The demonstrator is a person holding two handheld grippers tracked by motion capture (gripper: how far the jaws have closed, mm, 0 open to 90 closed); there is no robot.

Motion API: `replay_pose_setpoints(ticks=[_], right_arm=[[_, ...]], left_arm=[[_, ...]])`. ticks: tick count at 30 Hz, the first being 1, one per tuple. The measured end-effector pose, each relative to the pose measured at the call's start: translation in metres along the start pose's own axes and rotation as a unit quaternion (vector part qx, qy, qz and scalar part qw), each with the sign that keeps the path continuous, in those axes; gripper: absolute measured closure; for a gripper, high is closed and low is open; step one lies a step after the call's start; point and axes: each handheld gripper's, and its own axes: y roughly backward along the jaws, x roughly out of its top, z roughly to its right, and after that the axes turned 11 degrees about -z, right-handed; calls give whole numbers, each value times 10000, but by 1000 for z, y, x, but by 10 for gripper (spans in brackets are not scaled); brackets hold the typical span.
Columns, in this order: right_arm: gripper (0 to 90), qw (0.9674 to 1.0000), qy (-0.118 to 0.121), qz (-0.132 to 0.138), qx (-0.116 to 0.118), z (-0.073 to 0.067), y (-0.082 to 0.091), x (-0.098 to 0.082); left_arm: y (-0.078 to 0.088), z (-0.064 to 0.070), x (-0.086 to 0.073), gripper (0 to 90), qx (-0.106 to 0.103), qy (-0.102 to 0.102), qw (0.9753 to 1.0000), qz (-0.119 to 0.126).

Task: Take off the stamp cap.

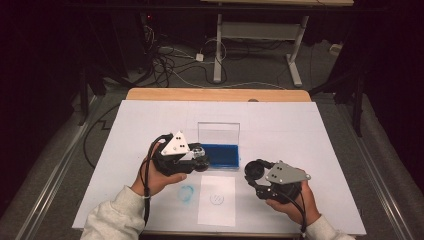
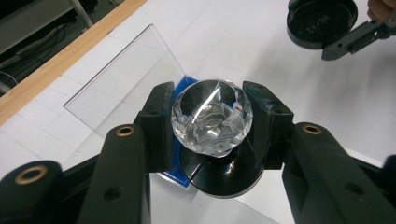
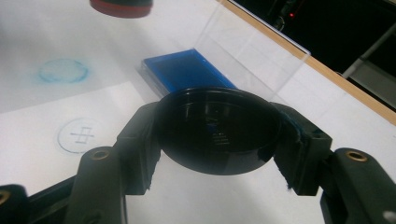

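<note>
The stamp (image 2: 212, 123) has a clear faceted knob on a round black base, and it sits between the fingers of the left gripper (image 2: 212, 126), which are closed on the knob from both sides. In the high view the left gripper (image 1: 199, 159) holds it at the near left corner of the ink pad (image 1: 220, 155), a blue pad in a shallow case whose clear lid (image 1: 218, 133) stands open and upright behind it. In the left gripper view the black base of the stamp hangs partly over the corner of the blue pad (image 2: 184, 86); whether it touches the pad cannot be told.

The black round cap (image 3: 218, 135) is clamped by its rim between the fingers of the right gripper (image 3: 218, 140), its hollow side facing the camera. In the high view the right gripper (image 1: 254, 172) holds the cap (image 1: 255, 171) just right of the ink pad and off the table, apart from the stamp.

In front of the pad lies a white sheet of paper (image 1: 216, 200) with a faint round print (image 1: 216, 199) on it. Just left of the sheet, a smudged blue ring (image 1: 186, 192) marks the white table (image 1: 300, 130). The person's hands hold both grippers from the near edge, with light sleeves (image 1: 112, 220) showing.
</note>
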Motion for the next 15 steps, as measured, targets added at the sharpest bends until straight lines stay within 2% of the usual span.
replay_pose_setpoints(ticks=[5,9,15], right_arm=[[386,9998,-152,54,-100,7,7,-7],[386,9995,-191,67,-248,11,11,-11],[386,9990,-280,93,-345,14,18,-18]], left_arm=[[0,-1,0,551,35,-4,10000,-32],[1,-2,-1,550,36,15,10000,-12],[4,-4,-2,551,41,-17,10000,20]])
